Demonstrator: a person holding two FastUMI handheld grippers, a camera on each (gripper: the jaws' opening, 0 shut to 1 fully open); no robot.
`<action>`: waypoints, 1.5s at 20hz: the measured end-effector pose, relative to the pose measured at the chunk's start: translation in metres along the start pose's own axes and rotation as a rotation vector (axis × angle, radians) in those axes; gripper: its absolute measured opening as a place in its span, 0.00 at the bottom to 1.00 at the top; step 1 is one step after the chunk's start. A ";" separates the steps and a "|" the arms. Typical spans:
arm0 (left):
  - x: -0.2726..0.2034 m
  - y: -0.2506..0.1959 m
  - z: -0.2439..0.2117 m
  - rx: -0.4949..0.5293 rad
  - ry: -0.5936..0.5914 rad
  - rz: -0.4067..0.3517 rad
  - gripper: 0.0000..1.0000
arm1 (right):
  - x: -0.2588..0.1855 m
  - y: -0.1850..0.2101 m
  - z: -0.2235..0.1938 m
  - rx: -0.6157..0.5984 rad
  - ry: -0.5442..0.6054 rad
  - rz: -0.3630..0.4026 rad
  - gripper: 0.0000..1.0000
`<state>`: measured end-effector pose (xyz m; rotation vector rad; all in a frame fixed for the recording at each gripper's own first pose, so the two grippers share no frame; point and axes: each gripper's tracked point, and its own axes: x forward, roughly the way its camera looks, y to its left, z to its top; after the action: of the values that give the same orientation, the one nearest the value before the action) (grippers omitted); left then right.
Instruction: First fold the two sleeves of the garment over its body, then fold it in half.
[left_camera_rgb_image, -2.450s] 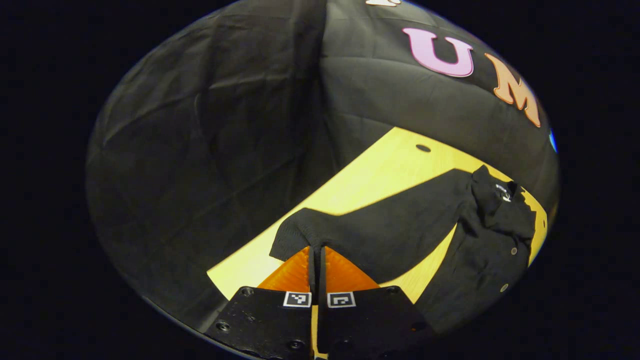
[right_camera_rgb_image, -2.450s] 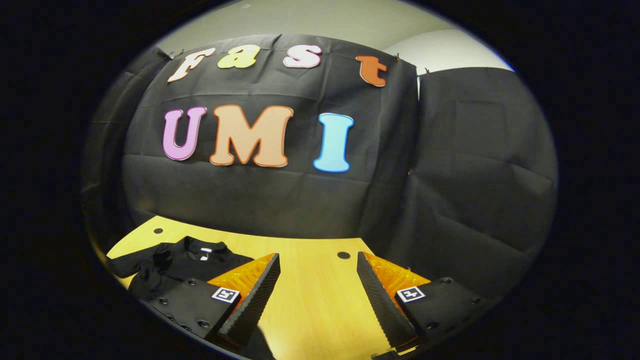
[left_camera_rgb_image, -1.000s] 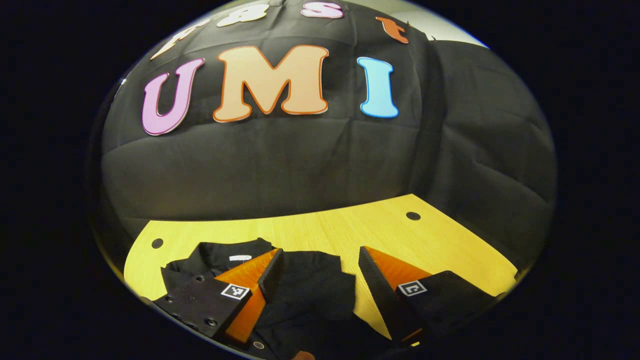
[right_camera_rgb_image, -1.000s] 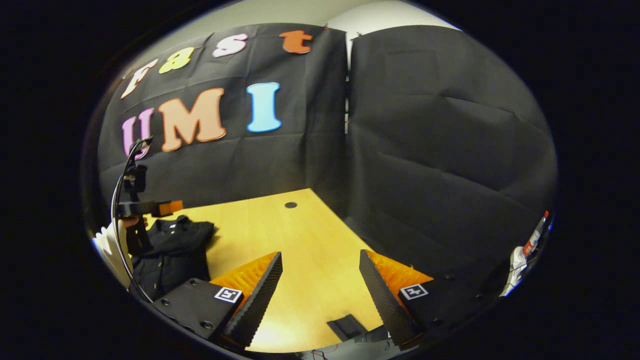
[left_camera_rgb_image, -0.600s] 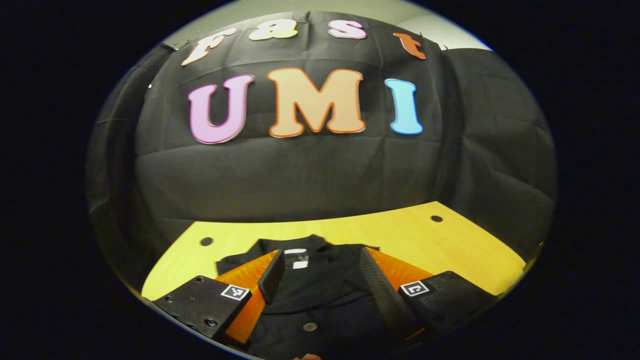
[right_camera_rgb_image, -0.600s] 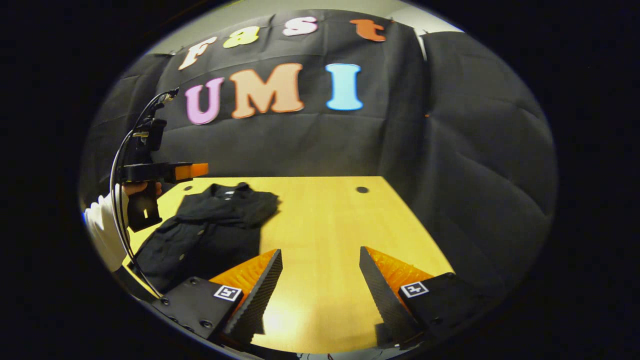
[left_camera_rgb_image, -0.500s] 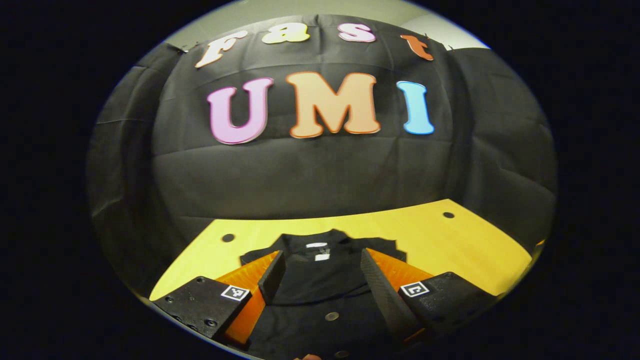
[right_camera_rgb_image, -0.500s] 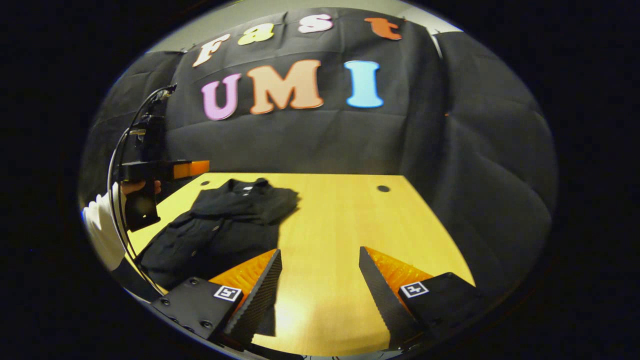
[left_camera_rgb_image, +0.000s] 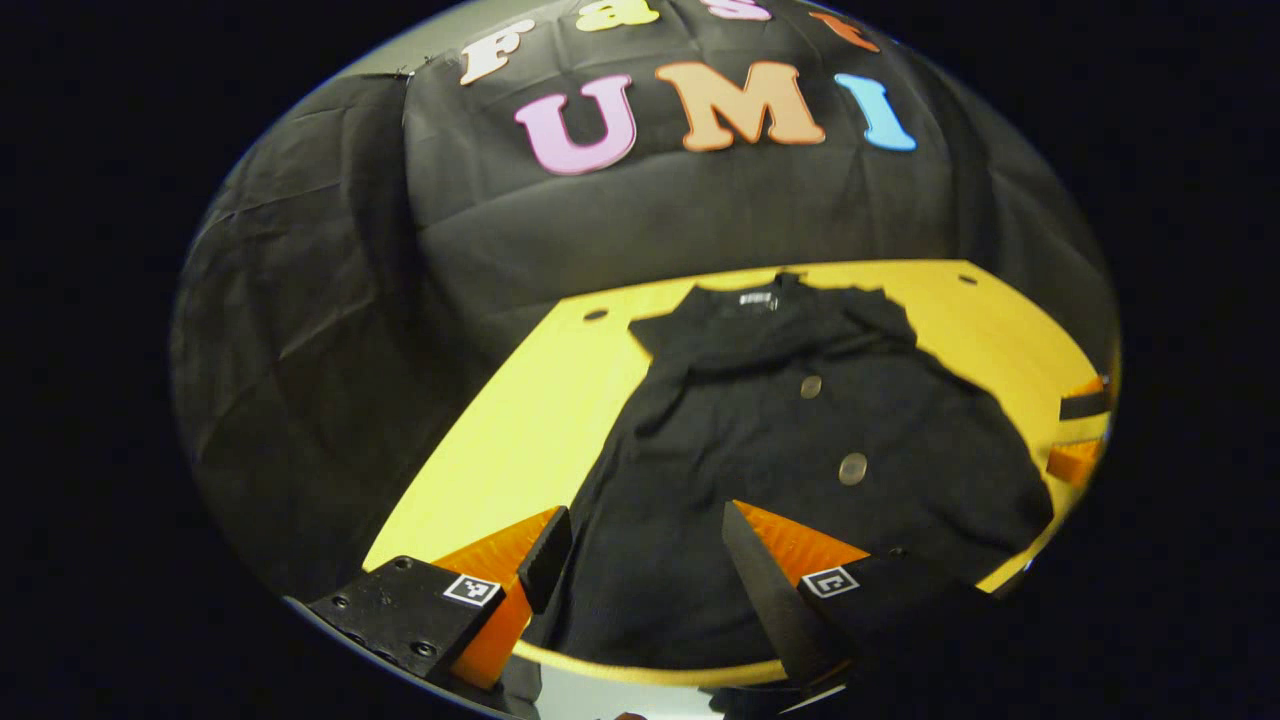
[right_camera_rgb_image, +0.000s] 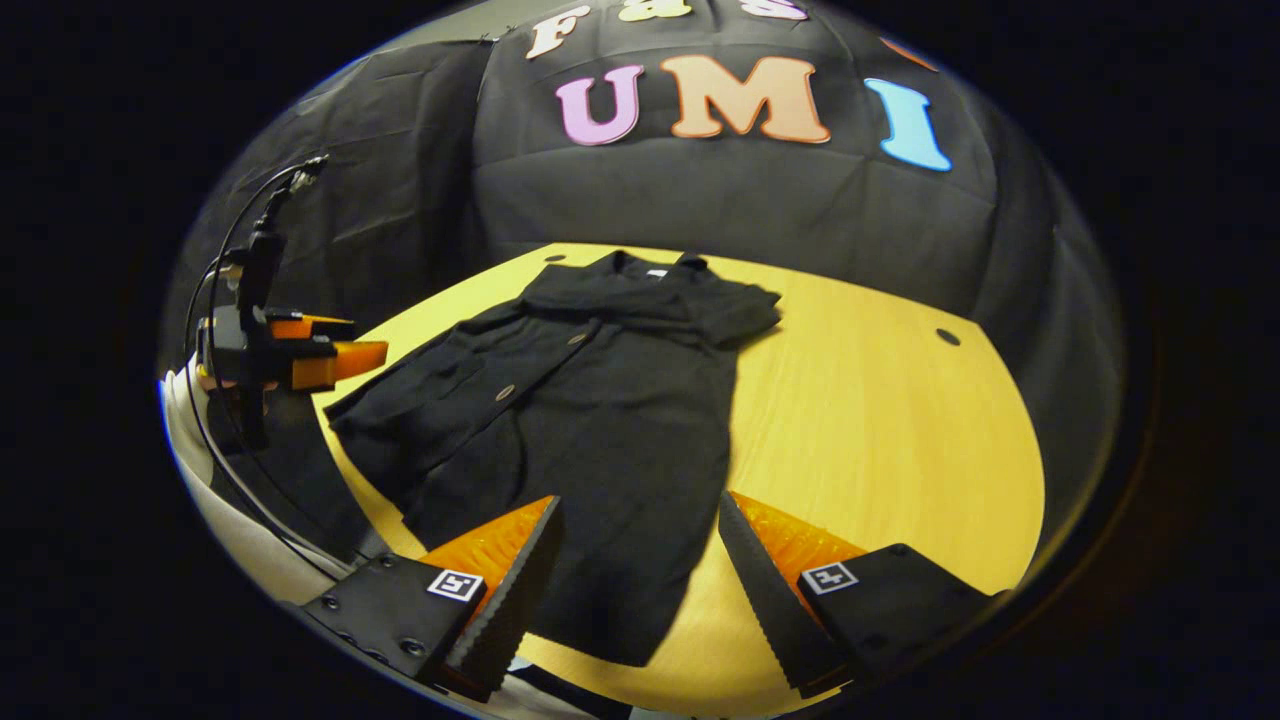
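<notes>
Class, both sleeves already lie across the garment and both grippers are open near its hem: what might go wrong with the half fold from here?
1. The garment's hem reaches the table's near edge, so a low pinch may catch the edge.
2. Lifting the hem could let the folded sleeves slide off.
3. Left gripper and right gripper grabbing unevenly could skew the fold.

You lose the garment's (left_camera_rgb_image: 780, 450) hem behind your left gripper's fingers (left_camera_rgb_image: 760, 590); the right gripper (left_camera_rgb_image: 1080, 430) is cropped at the edge beyond them.

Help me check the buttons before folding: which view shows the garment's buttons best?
The left gripper view: the buttons face the camera, large and round on the garment. The right gripper view shows them small and oblique.
</notes>
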<state>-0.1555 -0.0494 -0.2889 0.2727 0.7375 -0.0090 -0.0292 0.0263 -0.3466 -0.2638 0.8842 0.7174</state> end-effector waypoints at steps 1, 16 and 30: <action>-0.006 0.000 -0.021 -0.017 0.066 -0.001 0.94 | 0.002 0.002 -0.006 -0.002 0.019 0.009 0.99; -0.013 -0.004 -0.090 -0.028 0.245 -0.003 0.87 | 0.019 0.005 -0.045 -0.080 0.133 0.031 0.99; -0.017 -0.030 -0.085 -0.078 0.258 0.026 0.02 | 0.027 0.012 -0.036 0.007 0.148 0.063 0.11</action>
<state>-0.2276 -0.0588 -0.3453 0.2108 0.9880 0.0805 -0.0484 0.0301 -0.3890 -0.2862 1.0392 0.7605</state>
